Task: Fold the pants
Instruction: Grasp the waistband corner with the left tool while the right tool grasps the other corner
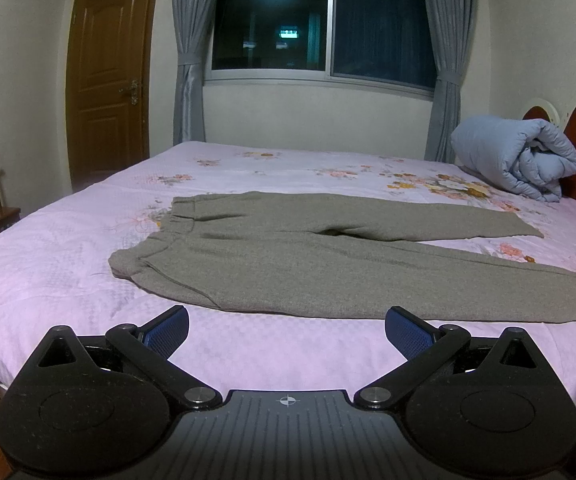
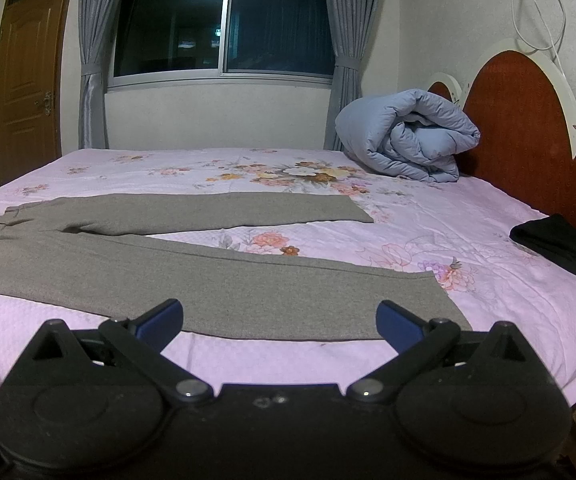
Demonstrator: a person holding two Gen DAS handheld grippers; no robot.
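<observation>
- The left tongs [image 1: 287, 330] are wide apart and hold nothing. They hang over the pink bed sheet [image 1: 48, 272], just in front of the near edge of the pants.
- The right tongs [image 2: 280, 322] are wide apart too, with nothing between them. Their blue tips sit over the near edge of one pant leg, close to its end. I cannot tell if they touch the cloth.
- The gray pants [image 1: 328, 272] lie flat on the bed [image 2: 488, 300], not folded. The waist is on the left side and the two legs stretch out to the right.
- The legs are spread a little, with a strip of sheet showing between them. The near leg [image 2: 208, 280] comes close to the bed's front edge. The far leg [image 2: 216, 210] lies behind it.
- A black piece of cloth [image 2: 560, 246] lies near the right side of the bed, well apart from the pants.
- A rolled blue blanket [image 2: 404, 136] sits at the far end by the red headboard [image 2: 528, 128].
- Behind the bed are a dark window [image 1: 320, 20], gray curtains [image 1: 186, 60] and a brown door [image 1: 108, 72].
</observation>
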